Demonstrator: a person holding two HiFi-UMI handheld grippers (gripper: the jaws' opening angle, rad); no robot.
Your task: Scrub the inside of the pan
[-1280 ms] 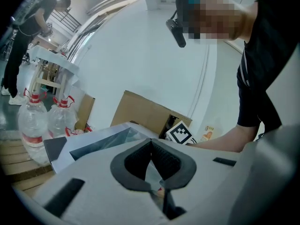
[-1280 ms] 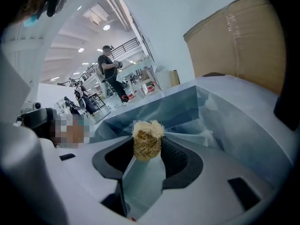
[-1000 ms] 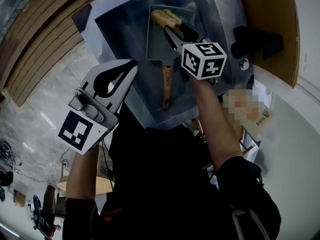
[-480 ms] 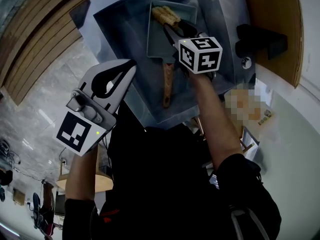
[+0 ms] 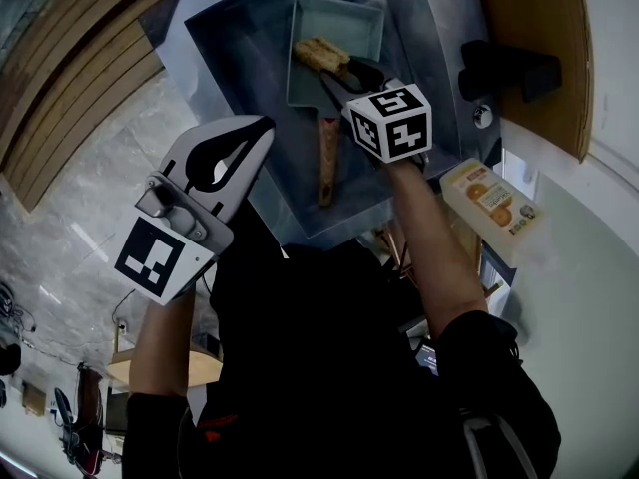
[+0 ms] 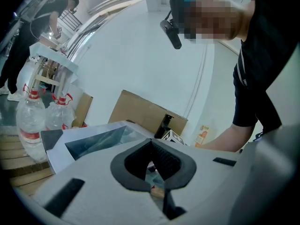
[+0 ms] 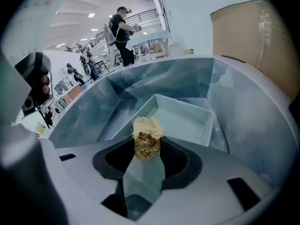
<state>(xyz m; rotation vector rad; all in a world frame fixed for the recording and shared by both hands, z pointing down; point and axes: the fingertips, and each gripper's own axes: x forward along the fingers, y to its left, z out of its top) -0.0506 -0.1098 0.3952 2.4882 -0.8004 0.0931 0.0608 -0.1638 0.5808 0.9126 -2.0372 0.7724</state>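
Scrubber (image 5: 319, 56) now mid pan (image 5: 356, 26), right tongs (image 5: 332, 66).

Clearance around the pan (image 5: 354, 28): the floor is lying open toward the pan's far and right rims, while the scrubber (image 5: 318, 54), clamped in the right gripper (image 5: 334, 68), is occupying the pan's left part. The sink walls (image 5: 225, 48) are closing in left and right of the pan, leaving narrow lanes. The wooden handle (image 5: 325, 163) is blocking the pan's near side. A black faucet (image 5: 504, 68) and a carton (image 5: 489, 200) are standing right of the pan; the left gripper (image 5: 262, 128), jaws together and empty, is hovering near-left of the pan
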